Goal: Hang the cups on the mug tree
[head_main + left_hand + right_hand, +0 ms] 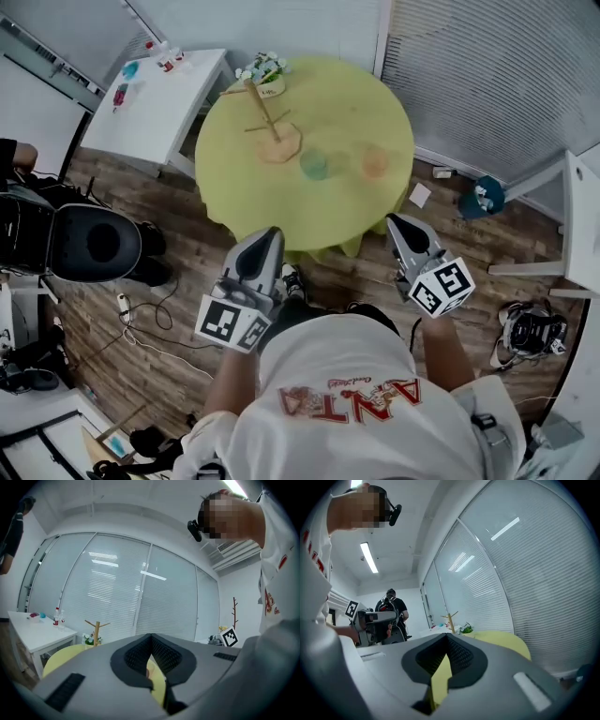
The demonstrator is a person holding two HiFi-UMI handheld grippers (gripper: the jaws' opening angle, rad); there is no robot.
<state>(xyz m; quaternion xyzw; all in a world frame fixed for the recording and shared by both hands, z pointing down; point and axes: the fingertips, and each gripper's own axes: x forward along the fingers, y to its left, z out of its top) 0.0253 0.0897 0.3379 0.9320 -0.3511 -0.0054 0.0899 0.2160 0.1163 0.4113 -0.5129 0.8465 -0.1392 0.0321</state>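
Yellow table bore the mug tree, green cup and orange cup, while left gripper and right gripper hovered closed, empty.

Left gripper at 11 o'clock off torso, right gripper at 1, both level, jaws closed, empty.

Bare table edge ahead; green cup, orange cup, mug tree beyond.

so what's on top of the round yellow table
A wooden mug tree, a pot of flowers, a green cup and an orange cup. The yellow cloth covers the tabletop itself, so its surface cannot be seen.
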